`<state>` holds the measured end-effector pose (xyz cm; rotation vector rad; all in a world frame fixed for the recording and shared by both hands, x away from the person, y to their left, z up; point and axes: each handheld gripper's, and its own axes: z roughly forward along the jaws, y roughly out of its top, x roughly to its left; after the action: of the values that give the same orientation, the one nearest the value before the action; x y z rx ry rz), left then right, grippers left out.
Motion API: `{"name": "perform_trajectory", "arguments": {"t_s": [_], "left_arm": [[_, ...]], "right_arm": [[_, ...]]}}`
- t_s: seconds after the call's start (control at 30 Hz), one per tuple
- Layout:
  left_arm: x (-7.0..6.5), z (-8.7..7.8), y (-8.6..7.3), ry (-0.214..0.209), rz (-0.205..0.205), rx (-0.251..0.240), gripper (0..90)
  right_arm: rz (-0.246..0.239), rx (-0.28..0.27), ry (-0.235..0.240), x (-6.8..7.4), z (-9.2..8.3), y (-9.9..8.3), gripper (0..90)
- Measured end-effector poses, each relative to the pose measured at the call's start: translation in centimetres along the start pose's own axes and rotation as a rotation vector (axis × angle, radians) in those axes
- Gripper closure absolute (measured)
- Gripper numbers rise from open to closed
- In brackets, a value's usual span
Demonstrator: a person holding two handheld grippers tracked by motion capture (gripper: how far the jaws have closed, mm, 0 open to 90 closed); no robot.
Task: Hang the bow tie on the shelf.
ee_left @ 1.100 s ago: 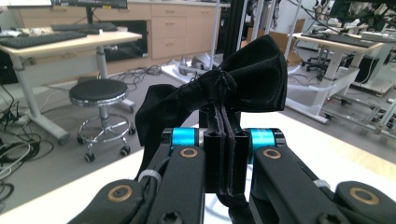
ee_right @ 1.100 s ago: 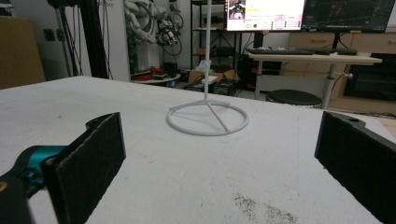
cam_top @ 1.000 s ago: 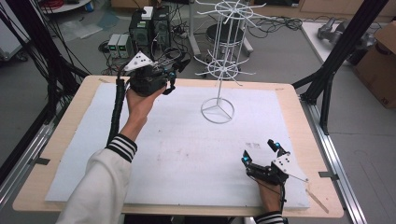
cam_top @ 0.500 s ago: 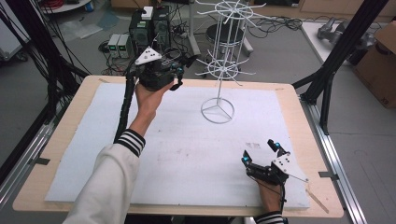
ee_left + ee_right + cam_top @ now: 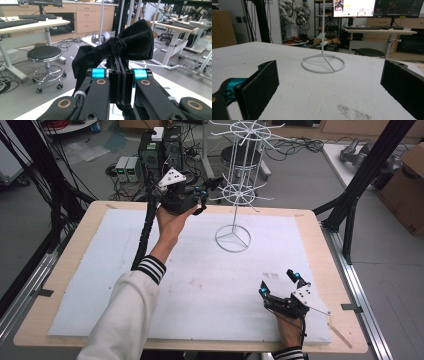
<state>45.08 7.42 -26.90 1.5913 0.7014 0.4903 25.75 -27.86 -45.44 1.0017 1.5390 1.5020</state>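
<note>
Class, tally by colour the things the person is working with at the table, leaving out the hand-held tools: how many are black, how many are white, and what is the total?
Black: 1, the bow tie
White: 1, the wire display stand
Total: 2

One bow tie, one wire rack, seemingly.

Even indoor light, soft focus

The white surface is being lit evenly from overhead; only faint shadows are being cast, and edges are being rendered slightly soft.
</note>
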Motion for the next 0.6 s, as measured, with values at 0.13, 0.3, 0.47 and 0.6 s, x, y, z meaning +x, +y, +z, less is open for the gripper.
{"name": "perform_trajectory", "arguments": {"t_s": [0.13,0.3,0.47,0.6], "left_arm": [[-0.1,0.2,0.1,0.0,-0.008,-0.004,87.9],[-0.7,0.8,0.0,-0.008,-0.003,0.006,87.9],[-0.9,1.3,-0.3,-0.014,-0.004,0.014,87.9],[-1.0,1.6,-0.4,-0.017,-0.004,0.019,87.9]], "right_arm": [[0.0,0.0,0.0,0.0,0.0,0.0,0.7],[0.003,-0.002,0.001,0.0,0.0,0.0,0.7],[0.004,-0.001,0.001,0.0,0.0,0.0,0.7],[0.004,-0.002,0.001,0.0,0.0,0.0,0.7]]}}
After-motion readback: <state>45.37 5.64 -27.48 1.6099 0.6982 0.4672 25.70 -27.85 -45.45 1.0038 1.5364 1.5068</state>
